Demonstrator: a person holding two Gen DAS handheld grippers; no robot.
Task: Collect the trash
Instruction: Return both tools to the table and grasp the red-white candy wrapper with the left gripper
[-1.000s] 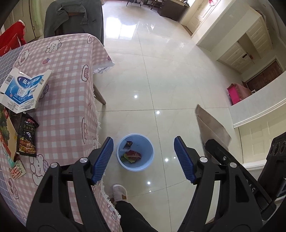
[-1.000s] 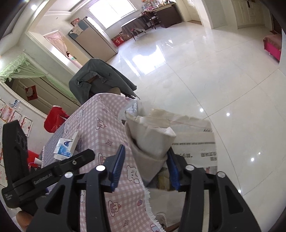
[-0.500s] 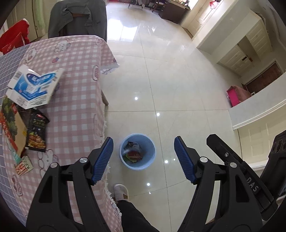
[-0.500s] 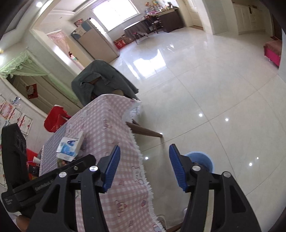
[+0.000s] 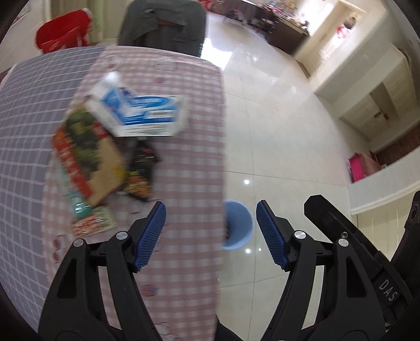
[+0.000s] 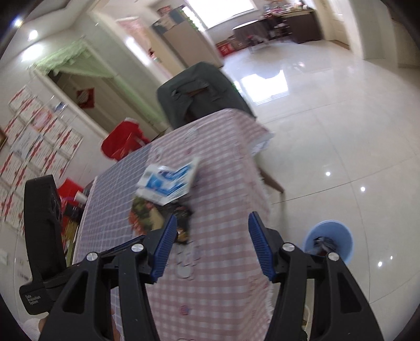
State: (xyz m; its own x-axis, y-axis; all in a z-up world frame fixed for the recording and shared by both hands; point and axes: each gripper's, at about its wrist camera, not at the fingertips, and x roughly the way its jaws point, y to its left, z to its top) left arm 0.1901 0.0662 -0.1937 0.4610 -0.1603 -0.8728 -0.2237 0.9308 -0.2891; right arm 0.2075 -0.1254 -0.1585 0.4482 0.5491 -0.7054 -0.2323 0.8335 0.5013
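Note:
My left gripper point(image 5: 211, 233) is open and empty above the edge of the pink checked table point(image 5: 189, 147). My right gripper point(image 6: 210, 246) is open and empty over the same table point(image 6: 225, 209). Trash lies on the table: a white and blue box point(image 5: 141, 112), also in the right wrist view point(image 6: 168, 183), a flattened cardboard pack point(image 5: 89, 152), a dark snack wrapper point(image 5: 140, 168) and a small flat packet point(image 5: 94, 220). A blue bin point(image 5: 237, 223) stands on the floor beside the table, with trash in it point(image 6: 328, 238).
A chair draped with a grey garment point(image 5: 162, 23) stands at the table's far end. A red bag point(image 6: 123, 139) sits behind the table. A blue checked cloth point(image 5: 23, 126) covers the table's left part. Glossy tiled floor point(image 5: 283, 126) spreads to the right.
The right gripper let go of the paper and cardboard trash and now stands open. Both grippers have swung from over the bin back toward the table.

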